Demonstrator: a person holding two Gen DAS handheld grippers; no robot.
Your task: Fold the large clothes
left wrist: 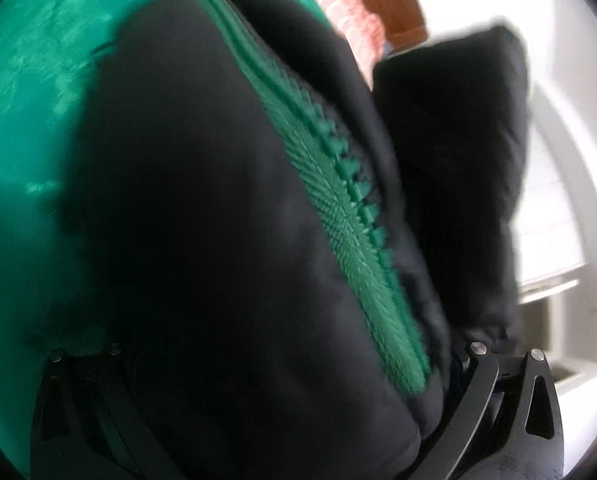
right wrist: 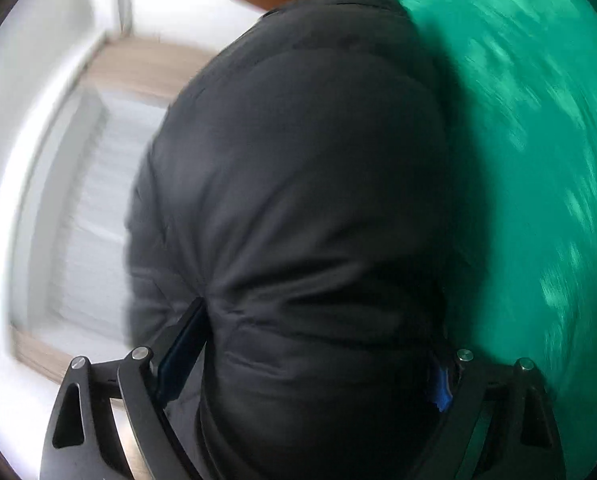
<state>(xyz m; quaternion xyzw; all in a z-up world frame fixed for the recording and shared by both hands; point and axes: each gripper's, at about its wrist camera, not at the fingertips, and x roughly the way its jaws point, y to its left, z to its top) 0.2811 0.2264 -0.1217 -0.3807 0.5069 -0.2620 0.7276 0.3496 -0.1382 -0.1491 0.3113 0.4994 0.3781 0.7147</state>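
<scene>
A green cover (right wrist: 538, 120) spreads under the black jacket (right wrist: 306, 184), beside white walls (right wrist: 38, 80) and a pale wood floor (right wrist: 146, 64). Blur smears everything. Jacket bulk fills both wide-spread tools, right (right wrist: 318, 364) and left (left wrist: 266, 360), hiding the fingertips; its green zipper (left wrist: 338, 216) shows.

Left black two-finger gripper (left wrist: 258, 364) and right black two-finger gripper (right wrist: 322, 344): curved matte-black linkage arms with elongated triangular cut-outs, round silver pivot pins at the joints, and, in the right wrist view, blue finger pads (right wrist: 441, 388).
</scene>
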